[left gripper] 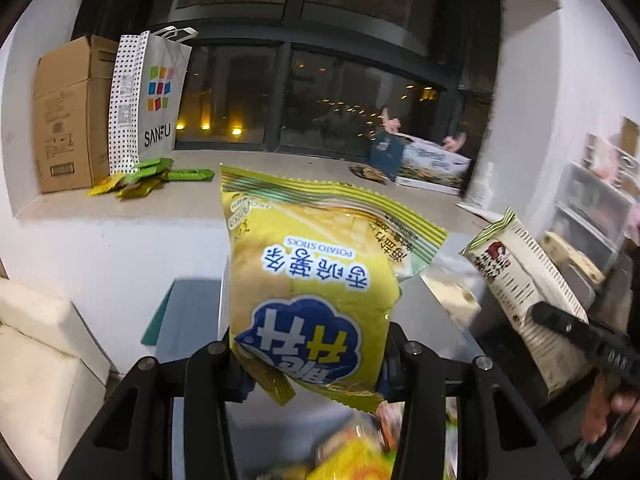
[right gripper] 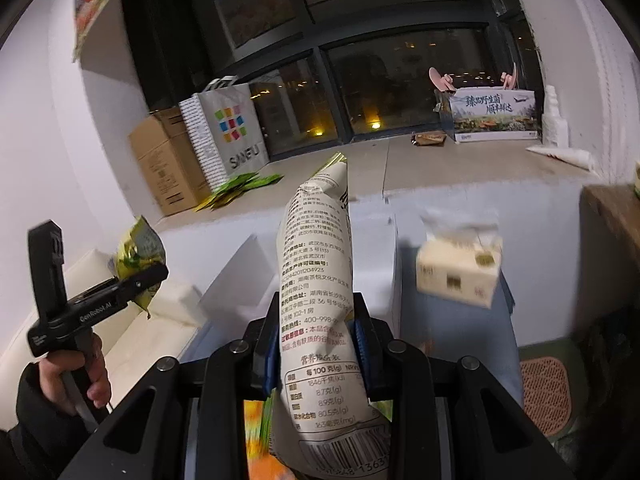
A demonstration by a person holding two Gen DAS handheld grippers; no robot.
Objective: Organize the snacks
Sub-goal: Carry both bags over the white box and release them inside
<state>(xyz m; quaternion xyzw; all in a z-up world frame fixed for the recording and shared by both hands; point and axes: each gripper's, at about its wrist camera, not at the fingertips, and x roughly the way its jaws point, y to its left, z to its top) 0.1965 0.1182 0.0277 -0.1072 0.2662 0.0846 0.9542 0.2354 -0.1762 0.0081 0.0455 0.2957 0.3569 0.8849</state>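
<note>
left tool (left gripper: pixel 316 364): yellow potato-stick bag (left gripper: pixel 312 280) | right tool (right gripper: pixel 316 344): white snack bag (right gripper: pixel 316 280)

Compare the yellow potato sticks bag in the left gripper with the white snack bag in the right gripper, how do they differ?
The yellow potato sticks bag is wide and puffy; the white snack bag is narrow and long. The yellow bag shows its front, with its lettering upside down; the white one shows its printed back with a nutrition table. Both are sealed, each clamped in one gripper, left gripper and right gripper.
</note>
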